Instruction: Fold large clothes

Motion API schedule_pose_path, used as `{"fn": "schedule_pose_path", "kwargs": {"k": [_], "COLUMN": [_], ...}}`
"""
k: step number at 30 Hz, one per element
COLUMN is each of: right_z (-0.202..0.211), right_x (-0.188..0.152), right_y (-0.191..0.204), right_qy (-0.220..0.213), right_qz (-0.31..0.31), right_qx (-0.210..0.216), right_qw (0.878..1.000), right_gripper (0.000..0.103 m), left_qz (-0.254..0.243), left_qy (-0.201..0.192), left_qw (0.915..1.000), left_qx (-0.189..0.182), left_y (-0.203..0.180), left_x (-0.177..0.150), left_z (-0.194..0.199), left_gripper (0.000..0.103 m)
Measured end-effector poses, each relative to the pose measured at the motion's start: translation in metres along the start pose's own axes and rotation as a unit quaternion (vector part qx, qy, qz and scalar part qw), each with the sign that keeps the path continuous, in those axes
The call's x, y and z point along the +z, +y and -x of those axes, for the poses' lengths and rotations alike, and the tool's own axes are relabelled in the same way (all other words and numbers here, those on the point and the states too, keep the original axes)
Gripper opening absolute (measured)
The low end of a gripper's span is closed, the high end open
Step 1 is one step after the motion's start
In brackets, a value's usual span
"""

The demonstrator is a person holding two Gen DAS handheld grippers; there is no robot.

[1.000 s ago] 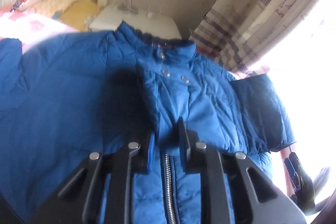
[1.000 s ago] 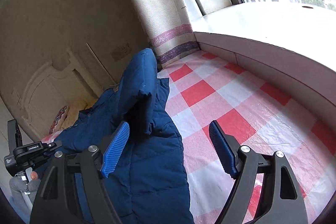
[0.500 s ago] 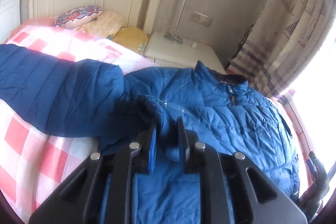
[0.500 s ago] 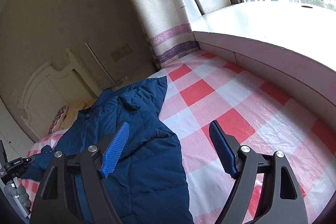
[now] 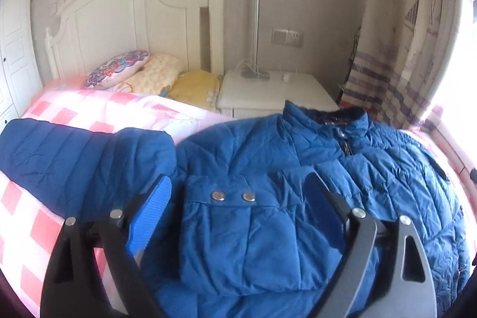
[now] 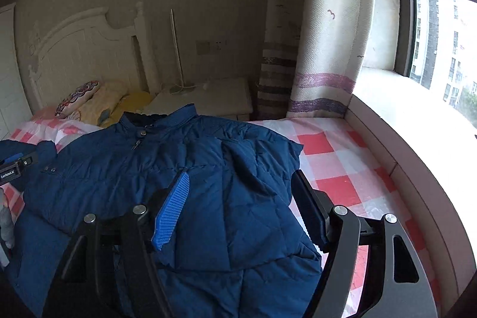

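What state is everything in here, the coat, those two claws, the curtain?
Blue puffer jacket: spread on the bed, front up, collar snapped.
Jacket sleeve: stretched out sideways.
Left claw: open, holding nothing.
Right claw: open, holding nothing.
Curtain: drawn aside.

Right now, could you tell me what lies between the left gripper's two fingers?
In the left wrist view, the blue jacket's snap-buttoned flap lies between the open left gripper's fingers.

window (image 6: 441, 49) glare; dim, curved edges
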State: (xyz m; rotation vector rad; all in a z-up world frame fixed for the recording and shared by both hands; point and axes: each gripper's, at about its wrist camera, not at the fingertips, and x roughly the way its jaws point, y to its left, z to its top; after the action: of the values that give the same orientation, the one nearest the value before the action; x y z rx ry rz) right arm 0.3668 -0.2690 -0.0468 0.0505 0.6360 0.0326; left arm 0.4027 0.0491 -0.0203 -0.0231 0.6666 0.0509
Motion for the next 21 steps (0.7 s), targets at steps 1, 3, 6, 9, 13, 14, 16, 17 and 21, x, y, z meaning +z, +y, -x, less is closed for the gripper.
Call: {"fn": "schedule_pose_path", "kwargs": {"k": [1,3,6,9,13,14,16,17,21], "right_z": [-0.016,-0.045,-0.073,-0.068,-0.059,-0.065,-0.089,-0.107,-0.143], "right_x": [0.002,-0.003,-0.027,-0.017,0.029,0.038,0.048,0.047,0.036], "right_y": [0.007,0.018,0.025,0.02,0.013,0.009,0.007,0.005,-0.002], "right_qy": [0.028,0.079,0.151,0.169,0.093,0.08,0.091,0.116,0.181], "right_qz": [0.009,0.026,0.081,0.074,0.033,0.02,0.017,0.019,0.009], "right_qx": [0.018,0.05,0.049,0.06,0.049,0.04,0.008,-0.016,-0.043], "right_qw": [0.999,0.995,0.984,0.981,0.994,0.996,0.996,0.993,0.983], "right_gripper": [0.06,0.057,0.058,0.058,0.058,0.059,0.059,0.059,0.061], "left_qz": [-0.004,-0.011,-0.032,-0.024,-0.043,-0.046,-0.041,-0.038,-0.031], "left_qy": [0.014,0.041,0.085,0.096,0.1,0.102,0.101,0.101,0.1], "left_qw": [0.9999,0.9991,0.9959,0.995,0.994,0.9937,0.994,0.9942,0.9945], "left_qx": [-0.002,-0.001,0.002,-0.011,0.009,0.011,0.007,0.006,0.0], "left_y": [-0.006,-0.012,-0.015,-0.012,-0.02,-0.021,-0.019,-0.018,-0.016], "left_x": [-0.004,-0.013,-0.029,-0.03,-0.033,-0.033,-0.033,-0.032,-0.032], "left_z": [-0.011,-0.032,-0.058,-0.064,-0.068,-0.069,-0.069,-0.069,-0.069], "left_gripper": [0.09,0.089,0.089,0.092,0.096,0.096,0.097,0.097,0.099]}}
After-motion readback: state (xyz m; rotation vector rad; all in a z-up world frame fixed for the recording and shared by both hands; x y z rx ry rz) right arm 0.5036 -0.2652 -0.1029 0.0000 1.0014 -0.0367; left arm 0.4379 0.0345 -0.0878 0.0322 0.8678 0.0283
